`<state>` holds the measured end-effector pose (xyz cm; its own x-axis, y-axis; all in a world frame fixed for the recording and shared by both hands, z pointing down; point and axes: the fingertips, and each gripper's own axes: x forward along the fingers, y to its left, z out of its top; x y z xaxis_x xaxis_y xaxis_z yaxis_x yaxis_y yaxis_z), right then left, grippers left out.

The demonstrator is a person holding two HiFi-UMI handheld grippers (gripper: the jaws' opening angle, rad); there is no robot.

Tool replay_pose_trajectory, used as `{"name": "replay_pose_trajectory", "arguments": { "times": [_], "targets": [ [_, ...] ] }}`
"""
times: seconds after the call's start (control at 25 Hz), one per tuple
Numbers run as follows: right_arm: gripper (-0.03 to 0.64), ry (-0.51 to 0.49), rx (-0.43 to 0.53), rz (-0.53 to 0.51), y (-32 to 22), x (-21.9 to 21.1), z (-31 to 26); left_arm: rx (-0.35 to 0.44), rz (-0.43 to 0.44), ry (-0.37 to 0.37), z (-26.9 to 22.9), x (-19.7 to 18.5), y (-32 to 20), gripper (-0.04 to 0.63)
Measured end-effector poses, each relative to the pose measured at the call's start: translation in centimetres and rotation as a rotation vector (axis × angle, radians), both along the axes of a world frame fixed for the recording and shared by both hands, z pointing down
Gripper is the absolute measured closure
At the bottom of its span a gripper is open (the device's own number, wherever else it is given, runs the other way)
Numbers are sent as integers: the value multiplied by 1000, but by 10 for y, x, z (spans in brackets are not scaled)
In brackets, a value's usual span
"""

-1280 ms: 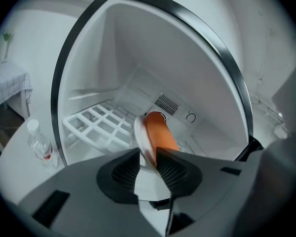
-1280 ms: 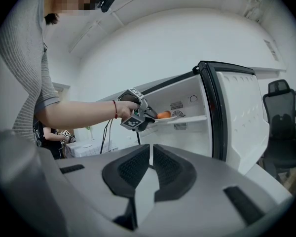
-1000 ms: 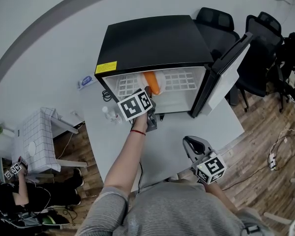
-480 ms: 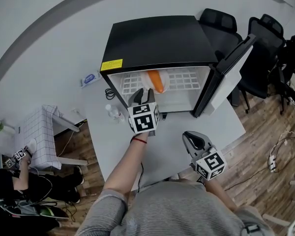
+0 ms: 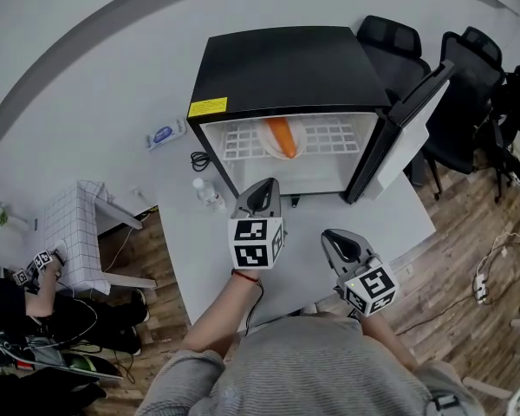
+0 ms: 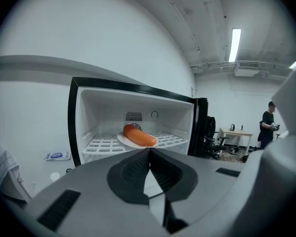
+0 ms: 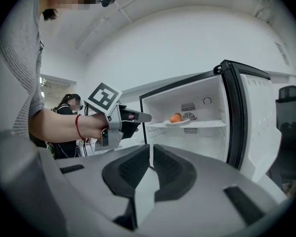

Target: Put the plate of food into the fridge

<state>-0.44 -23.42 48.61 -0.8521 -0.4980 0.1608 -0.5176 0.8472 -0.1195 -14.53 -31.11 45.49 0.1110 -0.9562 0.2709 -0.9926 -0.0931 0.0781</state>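
A white plate (image 5: 296, 139) with an orange sausage (image 5: 281, 137) rests on the white wire shelf inside the black mini fridge (image 5: 286, 68), whose door (image 5: 407, 128) stands open to the right. My left gripper (image 5: 266, 184) hovers over the table in front of the fridge, well short of the shelf, shut and empty. In the left gripper view the plate (image 6: 124, 139) sits straight ahead beyond the closed left gripper (image 6: 149, 154). My right gripper (image 5: 336, 236) is lower right over the table, shut on nothing. The right gripper view shows the right gripper (image 7: 151, 157), the plate (image 7: 177, 122) and the left gripper (image 7: 144, 116).
A clear bottle (image 5: 210, 196), a blue-and-white packet (image 5: 163, 135) and a black cable (image 5: 199, 160) lie left of the fridge on the grey table (image 5: 329, 206). Office chairs (image 5: 390, 37) stand behind the open door. A grid-patterned stool (image 5: 74, 232) and a seated person (image 5: 26, 310) are at lower left.
My left gripper has pulled back out of the fridge toward me, leaving the plate on the shelf. The right gripper has barely moved.
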Motion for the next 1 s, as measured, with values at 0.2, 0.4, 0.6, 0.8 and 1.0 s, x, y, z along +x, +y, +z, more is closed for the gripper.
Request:
{"name": "replay_pose_trajectory", "arguments": {
  "times": [0.2,0.4,0.6,0.8,1.0],
  "targets": [
    [600,-11,1,-4,8,-1,-3,25,94,0,1,22,41,584],
    [600,-13,19,-21,16,-2,-11,97,202,47,-3,43,97,584],
    [600,-51,39,-40,26,-2,-22,122,234,149,3,50,142,584],
    [600,-96,76,-50,33,-1,-36,144,248,177,6,55,157,584],
    [600,-105,97,-59,37,-4,-43,157,286,194,-3,61,148,584]
  ]
}}
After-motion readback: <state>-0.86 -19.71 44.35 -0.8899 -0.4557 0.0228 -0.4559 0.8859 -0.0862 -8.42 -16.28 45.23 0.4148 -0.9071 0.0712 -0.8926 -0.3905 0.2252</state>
